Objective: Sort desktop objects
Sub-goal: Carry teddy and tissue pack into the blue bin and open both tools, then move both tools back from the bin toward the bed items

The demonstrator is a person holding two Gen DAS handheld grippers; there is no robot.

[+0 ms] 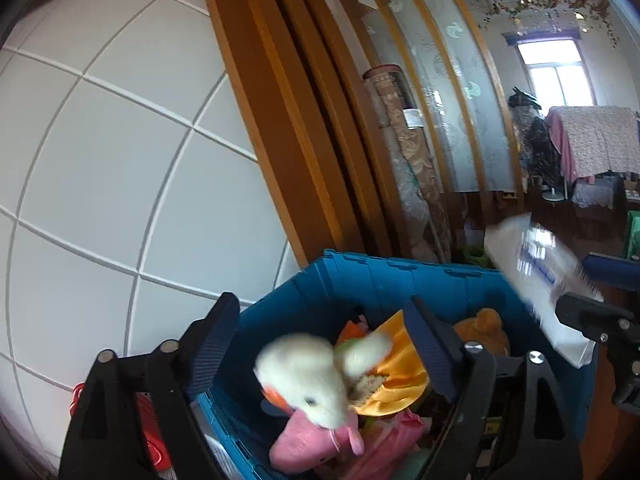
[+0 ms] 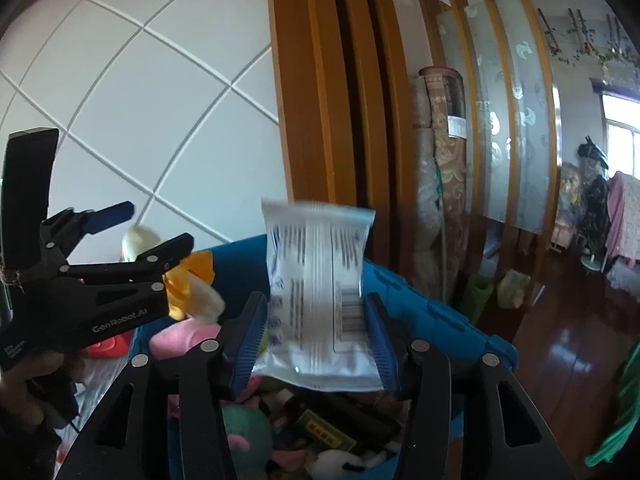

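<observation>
My left gripper hangs open and wide over a blue plastic crate. A white plush duck with yellow cloth sits blurred between its fingers, and neither pad touches it. Under the duck lie a pink plush and a brown one. My right gripper is over the same crate. A white packet with blue print stands upright between its fingers, with a gap at the left pad. The right wrist view shows the left gripper at the left, and the duck beside it.
A white panelled wall and a wooden door frame rise behind the crate. Rolled carpets lean to the right, with dark wooden floor beyond. A red object lies left of the crate. A person's hand holds the left gripper.
</observation>
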